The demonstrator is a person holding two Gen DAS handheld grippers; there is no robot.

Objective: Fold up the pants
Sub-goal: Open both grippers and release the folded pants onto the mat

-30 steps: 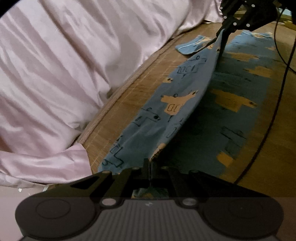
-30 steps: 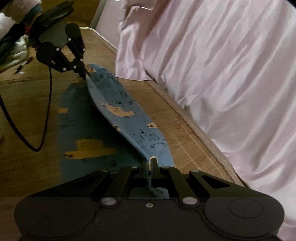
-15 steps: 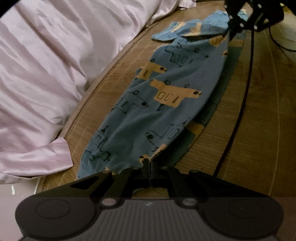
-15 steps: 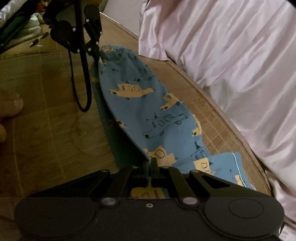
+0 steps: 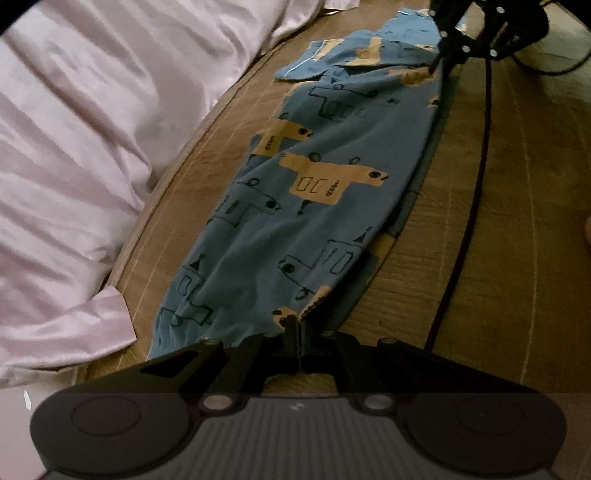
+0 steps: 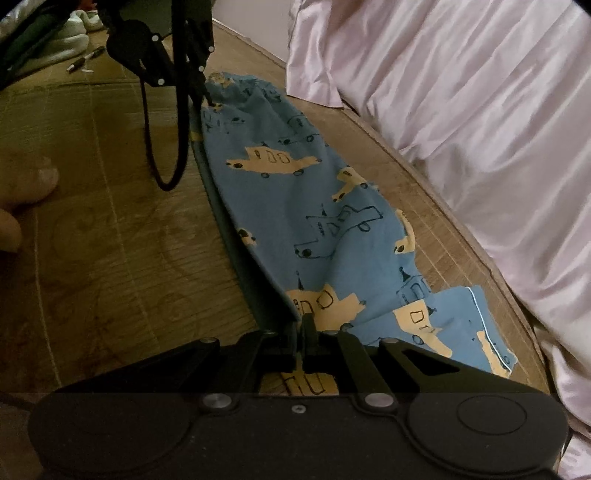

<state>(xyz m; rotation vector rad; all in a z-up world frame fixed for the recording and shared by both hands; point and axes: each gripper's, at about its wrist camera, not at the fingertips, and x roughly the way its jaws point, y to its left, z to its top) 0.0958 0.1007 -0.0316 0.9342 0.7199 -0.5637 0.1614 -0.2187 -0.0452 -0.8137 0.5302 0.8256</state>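
Lying folded lengthwise, blue car-print pants (image 5: 295,206), each end pinched by left tongs (image 5: 295,325) and right tongs (image 6: 303,325)

Bare woven mat (image 6: 110,258), left half of the right wrist frame: open passage; black cable (image 6: 162,155) loops down across its upper part; toes (image 6: 26,184) intrude at the left edge; pen (image 6: 86,59) and pale slippers (image 6: 74,29) upper left; pink bedding (image 5: 92,129) walls the left of the left wrist frame, narrow mat strip beside the blue pants (image 5: 303,206).

Left tool (image 5: 295,326) clamped on blue pants (image 5: 314,192), right tool (image 5: 439,70) at far end.
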